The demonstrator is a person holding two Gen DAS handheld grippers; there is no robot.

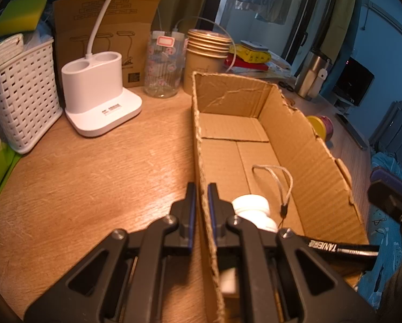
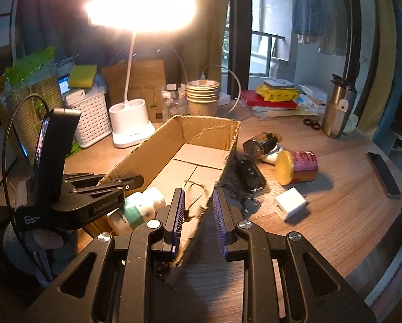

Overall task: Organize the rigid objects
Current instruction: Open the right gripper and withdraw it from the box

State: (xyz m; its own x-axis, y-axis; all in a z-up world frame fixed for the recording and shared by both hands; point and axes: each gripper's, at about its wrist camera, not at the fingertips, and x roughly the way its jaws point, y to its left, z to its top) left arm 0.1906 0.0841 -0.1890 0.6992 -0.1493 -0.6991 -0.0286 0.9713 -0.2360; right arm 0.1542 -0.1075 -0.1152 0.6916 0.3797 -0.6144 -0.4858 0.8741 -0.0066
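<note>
An open cardboard box [image 1: 303, 145] lies on the wooden desk; it also shows in the right wrist view [image 2: 157, 153]. My left gripper [image 1: 201, 196] is shut on the box's left wall. My right gripper [image 2: 199, 202] straddles the box's right wall with a gap on both sides, so it is open. Inside the box lie white bottles [image 1: 252, 206] and a grey cord loop [image 1: 278, 177]; one bottle has a green label [image 2: 140, 208]. Right of the box lie a wristwatch [image 2: 260, 145], a black key fob [image 2: 250, 175], a yellow-lidded can [image 2: 296, 167] and a white charger cube [image 2: 289, 206].
A white lamp base [image 1: 98, 97], a white basket [image 1: 20, 94], a glass jar [image 1: 163, 64] and stacked paper cups [image 1: 206, 56] stand behind the box. A steel flask [image 2: 338, 107], scissors [image 2: 312, 122] and a black phone [image 2: 383, 173] are on the right.
</note>
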